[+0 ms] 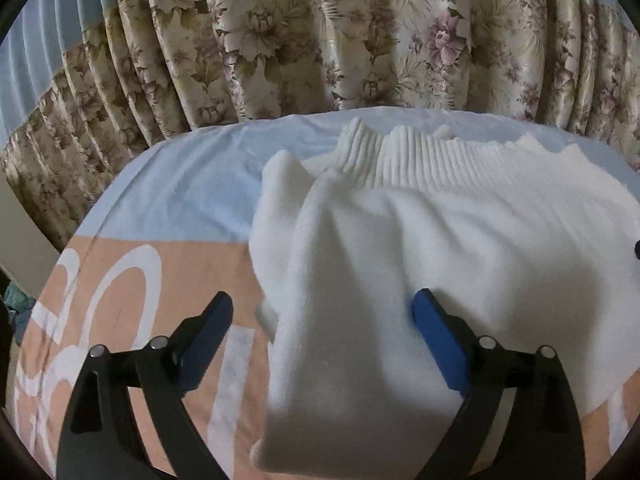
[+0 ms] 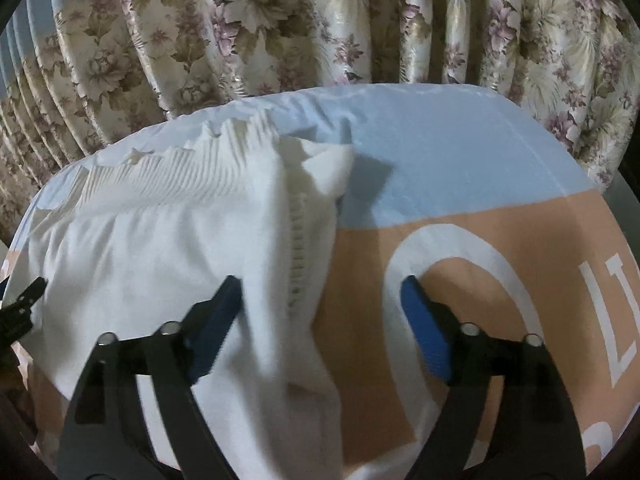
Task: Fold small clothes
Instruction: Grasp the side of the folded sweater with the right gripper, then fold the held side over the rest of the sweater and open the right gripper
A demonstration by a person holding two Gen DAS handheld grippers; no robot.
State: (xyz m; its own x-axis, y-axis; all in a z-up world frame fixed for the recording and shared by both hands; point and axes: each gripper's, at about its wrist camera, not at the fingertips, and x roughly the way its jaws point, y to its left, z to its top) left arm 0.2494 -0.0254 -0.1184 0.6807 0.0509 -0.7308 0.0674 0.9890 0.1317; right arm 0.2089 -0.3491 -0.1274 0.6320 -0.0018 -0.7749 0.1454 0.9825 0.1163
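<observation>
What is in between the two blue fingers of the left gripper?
In the left wrist view, a folded-over flap of the fluffy white knitted sweater lies between the open left gripper and its blue fingers.

One white garment (image 1: 400, 240), two grippers, one curtain (image 1: 320, 40).

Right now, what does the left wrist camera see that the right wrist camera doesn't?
Only the left wrist view shows the sweater's left folded sleeve running between the open left gripper.

Only the right wrist view shows the right sleeve, the big white ring print on the cover, and the open right gripper straddling the sweater's edge.

Both show the white sweater, its ribbed hem, the blue-and-peach cover and floral curtains.
</observation>
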